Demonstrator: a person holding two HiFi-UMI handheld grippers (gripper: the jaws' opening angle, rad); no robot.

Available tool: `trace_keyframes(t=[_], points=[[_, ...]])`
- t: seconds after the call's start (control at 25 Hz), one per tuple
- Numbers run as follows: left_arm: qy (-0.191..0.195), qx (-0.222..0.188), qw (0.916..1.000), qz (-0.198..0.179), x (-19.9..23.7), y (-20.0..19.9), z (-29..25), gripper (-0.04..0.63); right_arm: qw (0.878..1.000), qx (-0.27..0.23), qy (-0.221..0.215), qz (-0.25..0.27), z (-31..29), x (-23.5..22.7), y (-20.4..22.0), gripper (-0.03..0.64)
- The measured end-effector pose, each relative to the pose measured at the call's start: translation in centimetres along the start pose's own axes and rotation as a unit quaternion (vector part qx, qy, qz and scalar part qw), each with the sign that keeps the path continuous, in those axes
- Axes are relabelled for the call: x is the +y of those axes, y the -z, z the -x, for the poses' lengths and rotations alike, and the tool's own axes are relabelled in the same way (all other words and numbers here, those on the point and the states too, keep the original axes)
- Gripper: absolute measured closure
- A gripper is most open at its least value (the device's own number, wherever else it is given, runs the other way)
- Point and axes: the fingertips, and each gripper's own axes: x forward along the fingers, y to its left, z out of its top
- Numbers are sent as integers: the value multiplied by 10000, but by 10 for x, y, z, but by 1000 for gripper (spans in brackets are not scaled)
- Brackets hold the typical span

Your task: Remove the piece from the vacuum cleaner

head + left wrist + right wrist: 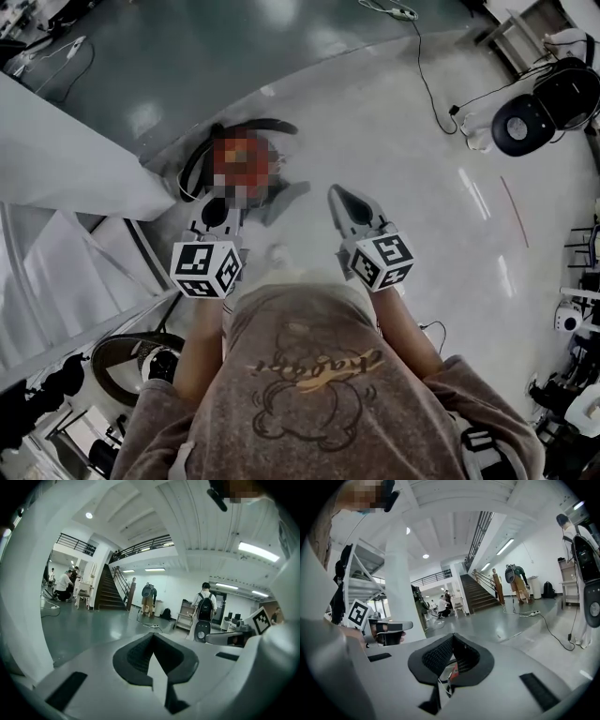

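Two tools we hold: left hand-held gripper point(218, 201) and right hand-held gripper point(339, 193), both closed tight and empty. One red vacuum cleaner point(246, 142) lies on the floor point(394, 141) just beyond the left one; we cannot read our shirt print.

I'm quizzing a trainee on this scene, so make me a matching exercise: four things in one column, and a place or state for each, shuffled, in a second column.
Things:
1. left gripper
2. right gripper
3. vacuum cleaner
4. round black device

Places or states:
A. far right, among cables
B. red, on the floor
C. shut, pointing toward the vacuum cleaner
D. shut, over bare pale floor

Pairs: 1-C, 2-D, 3-B, 4-A
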Motion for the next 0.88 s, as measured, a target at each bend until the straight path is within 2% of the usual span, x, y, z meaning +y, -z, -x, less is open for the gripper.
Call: trace_keyframes(t=[0.32,0.8,0.88], points=[[-275,-21,9995,176,20,-9,-15,594,9998,50,-182,0,-33,-11,-13,617],[-641,-137,9971,397,30,-17,-28,591,9975,91,-699,90,-62,-26,-28,615],[-690,-144,9965,440,33,-17,-29,577,9968,101,-789,49,-66,-28,-28,593]])
